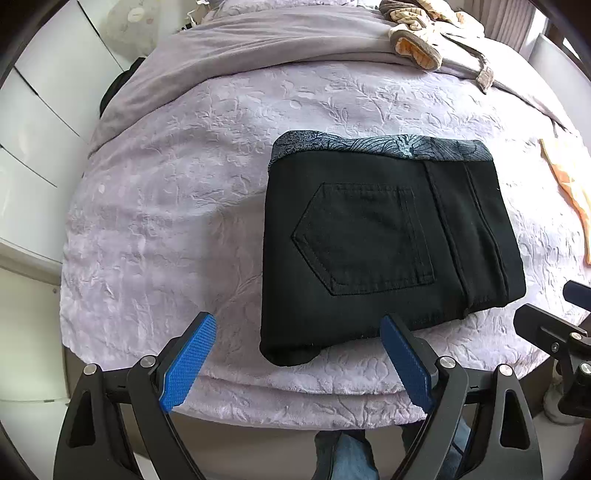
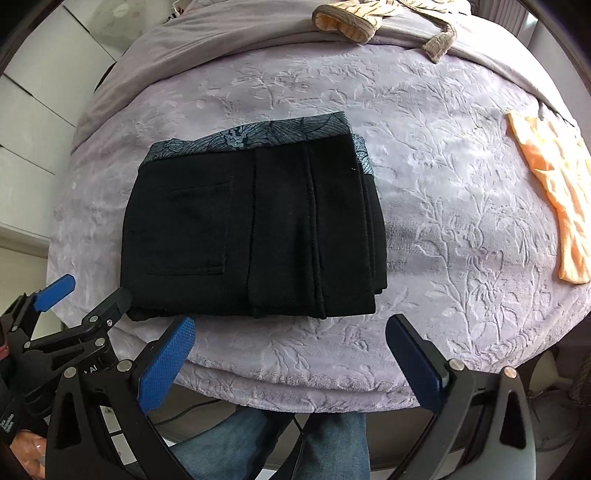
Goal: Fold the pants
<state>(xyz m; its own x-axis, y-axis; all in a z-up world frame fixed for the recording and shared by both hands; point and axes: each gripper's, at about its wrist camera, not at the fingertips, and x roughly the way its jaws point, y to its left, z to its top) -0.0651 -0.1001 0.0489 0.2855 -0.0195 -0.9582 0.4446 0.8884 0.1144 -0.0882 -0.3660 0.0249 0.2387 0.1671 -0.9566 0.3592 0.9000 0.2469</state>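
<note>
Black pants (image 1: 384, 243) lie folded into a compact rectangle on the lilac bedspread (image 1: 166, 206), back pocket up, with a grey patterned waistband along the far edge. They also show in the right wrist view (image 2: 255, 229). My left gripper (image 1: 295, 332) is open and empty, just in front of the pants' near left corner. My right gripper (image 2: 291, 332) is open and empty, in front of the pants' near edge, above the bed's front edge. The left gripper also shows in the right wrist view (image 2: 88, 295), at the lower left.
An orange garment (image 2: 554, 192) lies on the bed at the right. A pile of striped and brown clothes (image 1: 428, 33) lies on a grey blanket (image 1: 258, 48) at the back. White drawers (image 1: 33, 122) stand left of the bed. The person's legs in jeans (image 2: 258, 443) are below.
</note>
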